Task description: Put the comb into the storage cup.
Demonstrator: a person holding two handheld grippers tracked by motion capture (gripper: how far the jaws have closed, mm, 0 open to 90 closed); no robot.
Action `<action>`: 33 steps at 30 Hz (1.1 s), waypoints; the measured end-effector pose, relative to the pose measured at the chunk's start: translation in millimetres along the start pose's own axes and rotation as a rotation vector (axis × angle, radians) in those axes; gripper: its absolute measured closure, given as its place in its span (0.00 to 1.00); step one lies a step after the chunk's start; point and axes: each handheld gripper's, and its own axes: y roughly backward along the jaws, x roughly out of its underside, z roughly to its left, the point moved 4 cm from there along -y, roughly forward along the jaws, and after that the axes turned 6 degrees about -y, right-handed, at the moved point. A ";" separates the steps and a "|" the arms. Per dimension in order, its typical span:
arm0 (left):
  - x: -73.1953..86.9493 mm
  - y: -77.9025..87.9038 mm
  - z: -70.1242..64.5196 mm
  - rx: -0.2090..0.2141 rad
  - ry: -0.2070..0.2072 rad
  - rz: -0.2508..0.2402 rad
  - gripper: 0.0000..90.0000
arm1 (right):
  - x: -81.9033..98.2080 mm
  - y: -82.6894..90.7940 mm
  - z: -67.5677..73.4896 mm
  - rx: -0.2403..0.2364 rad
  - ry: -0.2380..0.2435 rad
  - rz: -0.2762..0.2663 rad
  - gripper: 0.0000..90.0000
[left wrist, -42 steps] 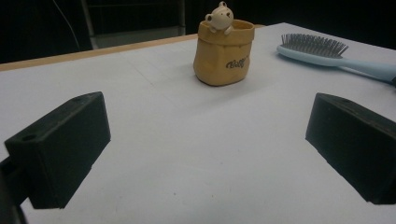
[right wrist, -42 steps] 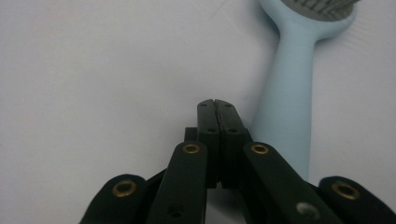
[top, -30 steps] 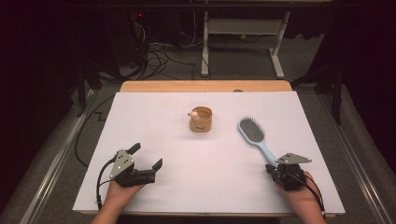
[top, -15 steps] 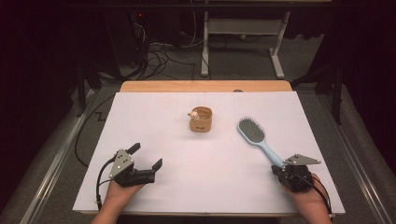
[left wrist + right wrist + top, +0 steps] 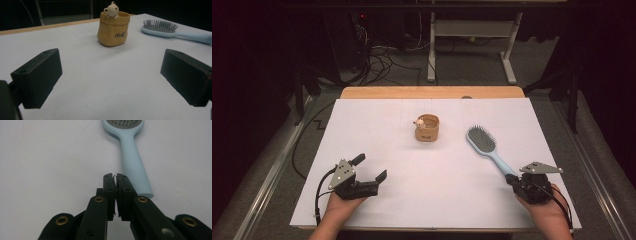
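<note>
As I read the scene, step in hand: take up the brush (image 5: 484, 145) by its handle with the right gripper (image 5: 512, 178).
Brush, place: flat on the table (image 5: 377, 125), bristles up, head towards the far side, handle end pointing at my right hand; well apart from the pot (image 5: 427, 129).
Right jaws: pressed together with nothing between them. In the right gripper view the tips lie just beside the handle end, slightly off to its left.
Left gripper (image 5: 371, 167): low at the near left, aimed at the pot. Jaws spread wide with nothing between them; they have just been closing a little.
Fault noted: the right tips are off the handle's line and cannot take it while shut.
Remedy: I would spread the right jaws first, shift across until the handle lies between them, then advance.
Grip point: I judge the straight part of the handle, a little up from the end, the safest; the very end may slip out.
Closing: slowly, with both pads square on the handle's sides.
Risk: nudging the brush along the smooth table before the pads meet it.
</note>
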 end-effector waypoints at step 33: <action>1.7 0.8 -0.6 -0.033 -0.017 -0.008 0.02 | -8.3 3.3 -7.2 -0.027 -0.004 0.067 0.32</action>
